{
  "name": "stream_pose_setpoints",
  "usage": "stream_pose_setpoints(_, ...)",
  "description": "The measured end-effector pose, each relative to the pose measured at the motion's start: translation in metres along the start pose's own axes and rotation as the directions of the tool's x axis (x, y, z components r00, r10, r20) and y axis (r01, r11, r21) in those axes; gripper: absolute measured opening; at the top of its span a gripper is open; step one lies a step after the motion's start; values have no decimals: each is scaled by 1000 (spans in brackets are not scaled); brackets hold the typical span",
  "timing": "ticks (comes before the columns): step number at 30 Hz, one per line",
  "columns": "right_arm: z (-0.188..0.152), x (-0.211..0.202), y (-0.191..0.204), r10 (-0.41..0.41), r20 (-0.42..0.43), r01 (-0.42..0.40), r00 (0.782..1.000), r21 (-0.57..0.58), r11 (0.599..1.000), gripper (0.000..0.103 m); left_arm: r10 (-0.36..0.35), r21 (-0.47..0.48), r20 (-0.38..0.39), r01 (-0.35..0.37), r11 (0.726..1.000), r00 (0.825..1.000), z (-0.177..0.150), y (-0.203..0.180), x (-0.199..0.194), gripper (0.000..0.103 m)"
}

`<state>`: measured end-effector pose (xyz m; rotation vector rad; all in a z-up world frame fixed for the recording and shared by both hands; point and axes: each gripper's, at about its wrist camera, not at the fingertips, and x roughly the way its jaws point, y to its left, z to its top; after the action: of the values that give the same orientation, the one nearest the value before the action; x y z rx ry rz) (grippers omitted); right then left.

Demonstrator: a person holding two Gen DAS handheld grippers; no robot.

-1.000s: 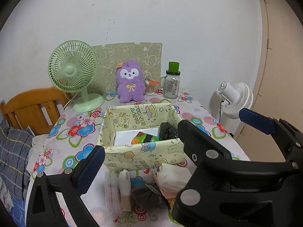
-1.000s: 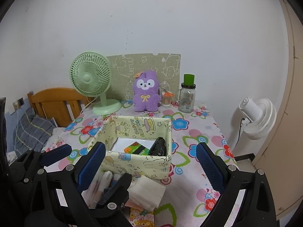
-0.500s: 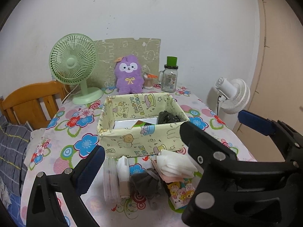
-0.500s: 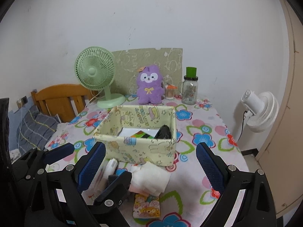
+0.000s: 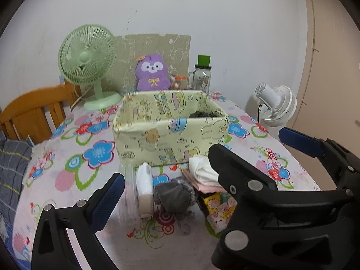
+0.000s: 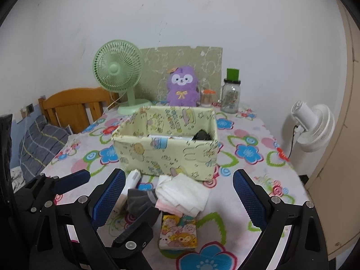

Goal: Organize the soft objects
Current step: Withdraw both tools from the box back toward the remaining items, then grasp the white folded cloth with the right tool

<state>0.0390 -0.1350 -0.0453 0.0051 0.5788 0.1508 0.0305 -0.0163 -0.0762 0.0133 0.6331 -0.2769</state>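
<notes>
A yellow cartoon-print fabric box (image 5: pixel 171 139) (image 6: pixel 166 153) stands mid-table with a dark item (image 6: pixel 202 135) inside. In front of it lie a grey sock (image 5: pixel 173 193) (image 6: pixel 139 199), a folded white cloth (image 6: pixel 186 193) (image 5: pixel 202 168) on pink cloth, a white tube (image 5: pixel 144 186) (image 6: pixel 132 180), a clear packet (image 5: pixel 127 186) and a cartoon tissue pack (image 6: pixel 178 234) (image 5: pixel 220 207). My left gripper (image 5: pixel 202 171) is open and empty above the pile. My right gripper (image 6: pixel 178 193) is open and empty, its fingers either side of the white cloth.
At the table's back stand a green fan (image 5: pixel 87 60), a purple plush (image 6: pixel 182 85), a glass jar with green lid (image 6: pixel 231 94) and a green board. A wooden bed frame (image 5: pixel 33 114) is left, a white fan (image 6: pixel 312 130) right. The right gripper's body blocks the left view's lower right.
Both grippers have dropped lower and drawn back towards the table's near edge. The box now shows from the side. Both stay open.
</notes>
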Motion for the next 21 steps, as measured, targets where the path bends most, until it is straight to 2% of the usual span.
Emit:
stream_pose_setpoints(8, -13, 20, 4, 9, -37, -9, 999, -8, 1000, 98, 7, -53, -26, -9, 999, 1000, -16, 12, 15, 103)
stream_pose_setpoints(13, -18, 36, 2, -40, -52, 39, 998, -10, 999, 98, 19, -70, -57, -23, 997, 998, -24, 17, 30, 103)
stream_pose_setpoints(21, -25, 64, -2, -20, -106, 20, 994, -2, 1000, 98, 27, -85, -107, -36, 996, 994, -31, 25, 54, 103)
